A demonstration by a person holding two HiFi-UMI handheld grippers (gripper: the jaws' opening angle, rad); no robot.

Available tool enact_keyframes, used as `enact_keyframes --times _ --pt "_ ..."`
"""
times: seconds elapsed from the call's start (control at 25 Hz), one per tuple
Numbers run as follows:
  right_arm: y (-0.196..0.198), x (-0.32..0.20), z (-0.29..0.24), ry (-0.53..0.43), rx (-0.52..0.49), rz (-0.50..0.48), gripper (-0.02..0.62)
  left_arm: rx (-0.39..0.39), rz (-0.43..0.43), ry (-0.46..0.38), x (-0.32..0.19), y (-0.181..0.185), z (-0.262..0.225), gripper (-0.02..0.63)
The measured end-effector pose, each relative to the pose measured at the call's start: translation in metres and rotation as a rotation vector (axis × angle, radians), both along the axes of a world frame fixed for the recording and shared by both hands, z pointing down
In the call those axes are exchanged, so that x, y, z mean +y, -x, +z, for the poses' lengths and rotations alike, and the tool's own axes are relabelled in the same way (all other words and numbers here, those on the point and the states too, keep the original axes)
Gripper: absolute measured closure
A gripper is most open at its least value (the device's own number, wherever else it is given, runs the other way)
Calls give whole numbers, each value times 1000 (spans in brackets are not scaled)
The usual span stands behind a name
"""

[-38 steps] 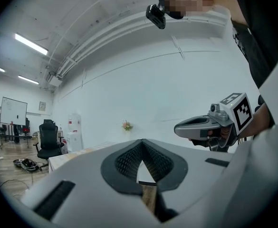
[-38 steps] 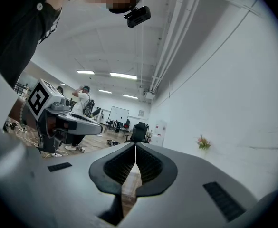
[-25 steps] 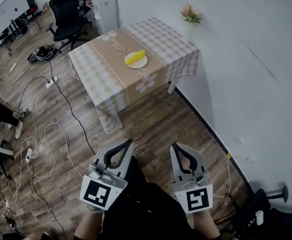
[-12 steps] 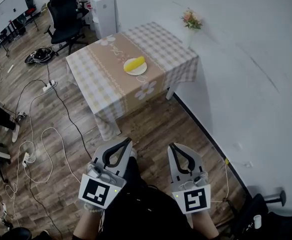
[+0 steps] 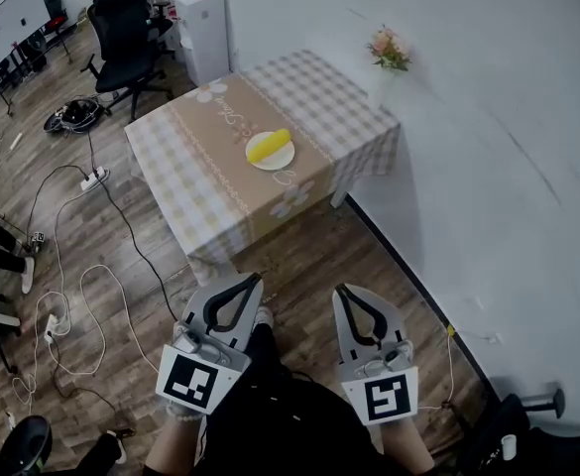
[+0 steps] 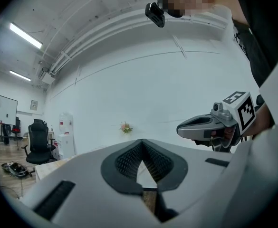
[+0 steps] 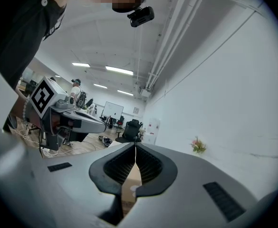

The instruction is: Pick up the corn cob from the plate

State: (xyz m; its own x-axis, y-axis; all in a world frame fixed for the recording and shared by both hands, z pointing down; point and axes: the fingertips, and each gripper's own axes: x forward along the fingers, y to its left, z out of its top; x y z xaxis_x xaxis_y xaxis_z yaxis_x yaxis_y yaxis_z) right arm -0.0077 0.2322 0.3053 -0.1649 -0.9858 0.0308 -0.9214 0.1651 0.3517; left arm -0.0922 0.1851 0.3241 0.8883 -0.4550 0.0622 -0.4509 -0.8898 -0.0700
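A yellow corn cob [image 5: 270, 147] lies on a white plate [image 5: 283, 157] in the middle of a small table with a checked cloth [image 5: 190, 157], well ahead of me in the head view. My left gripper [image 5: 253, 283] and right gripper [image 5: 343, 292] are held side by side close to my body over the wood floor, far short of the table. Both have their jaws shut with nothing between them. In the left gripper view the jaws [image 6: 141, 142] meet tip to tip. The right gripper view shows the same at its tips [image 7: 135, 145].
A vase of flowers [image 5: 388, 59] stands at the table's far right corner by the white wall. A black office chair [image 5: 123, 30] and a white cabinet [image 5: 204, 30] stand behind the table. Cables and a power strip [image 5: 93, 177] lie on the floor at left.
The table with the plate and corn has come nearer and lower in the head view as I moved forward. Both grippers stay shut in the same pose.
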Motion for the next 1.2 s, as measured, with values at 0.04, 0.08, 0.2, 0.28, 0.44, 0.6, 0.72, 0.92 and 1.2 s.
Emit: enact_keyframes --times 0.04,0.08,0.2,0.28,0.44,0.6,0.72,0.92,1.2 --pt "-1 -7 1 7 1 3 554 0 2 1 -8 -1 0 594" --pt "-3 -13 2 16 -1 7 554 1 4 2 -15 -3 0 595" --pt "-7 -34 1 23 -1 15 553 2 14 5 -36 -8 -1 594" --pt "-9 -48 -1 30 1 19 554 2 18 7 -51 -11 -3 594" --pt "-12 -77 -7 17 3 21 554 20 28 -4 -79 -18 -9 595" --pt "-11 -107 -12 1 10 13 554 18 33 -11 -107 -22 -11 594" --pt "-13 -127 -12 7 14 16 553 15 31 -8 -129 -23 -10 594" --pt "-15 -158 -10 6 28 20 554 12 39 -20 -162 -25 -8 594" --pt "-23 -198 -7 19 36 43 553 15 57 -40 -203 -32 -10 594"
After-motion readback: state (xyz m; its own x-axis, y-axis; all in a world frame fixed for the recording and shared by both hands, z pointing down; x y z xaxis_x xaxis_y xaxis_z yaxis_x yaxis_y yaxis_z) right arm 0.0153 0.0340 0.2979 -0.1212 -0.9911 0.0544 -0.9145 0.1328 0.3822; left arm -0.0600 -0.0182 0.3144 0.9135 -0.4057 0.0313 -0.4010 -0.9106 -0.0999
